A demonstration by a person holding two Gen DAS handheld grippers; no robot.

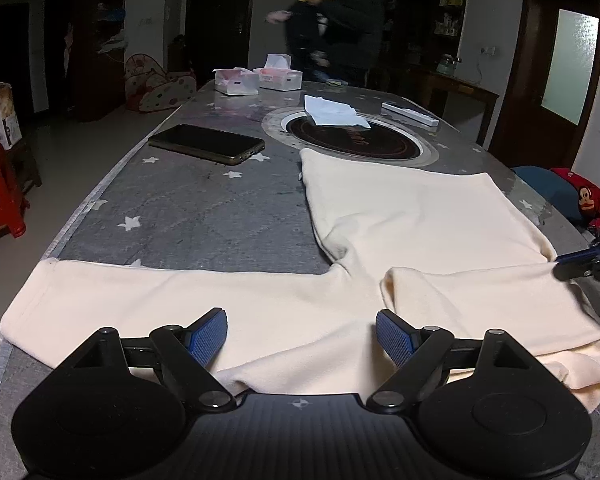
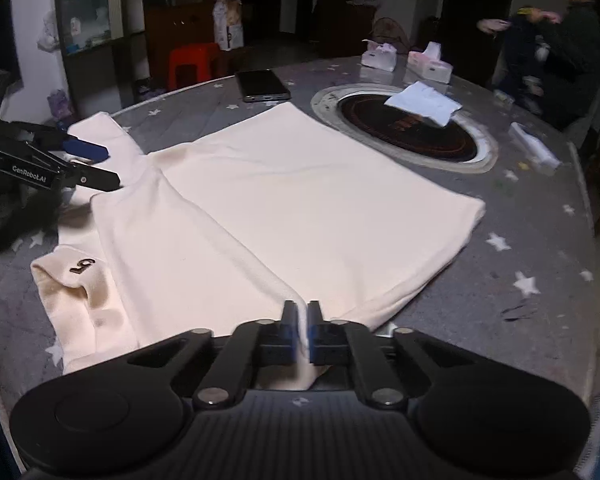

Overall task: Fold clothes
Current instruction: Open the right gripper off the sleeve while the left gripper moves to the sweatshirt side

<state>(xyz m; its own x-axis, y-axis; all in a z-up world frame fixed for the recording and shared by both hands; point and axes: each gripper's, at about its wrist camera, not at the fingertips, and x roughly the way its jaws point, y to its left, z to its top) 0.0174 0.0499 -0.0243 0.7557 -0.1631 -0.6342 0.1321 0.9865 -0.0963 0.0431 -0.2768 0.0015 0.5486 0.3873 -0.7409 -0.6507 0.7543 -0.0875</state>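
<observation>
The cream long-sleeved top is lying spread across the star-patterned grey surface, filling the middle of the right wrist view, with one sleeve stretching toward the lower left of the left wrist view. The right gripper, at the bottom centre of its own view, is pinching a fold of the top's near edge, its fingers closed tight on the cloth. The left gripper, at the bottom centre of its view, is hovering over the sleeve and shoulder area with its fingers standing wide and nothing clamped between them. With only one gripper holding, a pull by the right one is likely to be dragging the whole garment rather than folding it, bunching the cloth where it is already wrinkling by the armpit. The pinch is also taking a thin ridge of fabric, which could be slipping out under tension. The dark smartphone, sitting in the upper left of the left wrist view just beyond the top, and the loose tissue on the round inset hob could be getting swept aside by a swinging hem. Readable writing is scarce: "GenRobot.AI" is showing on the left gripper at the left edge of the right wrist view, and a small dark emblem on the folded collar is too small to read.
</observation>
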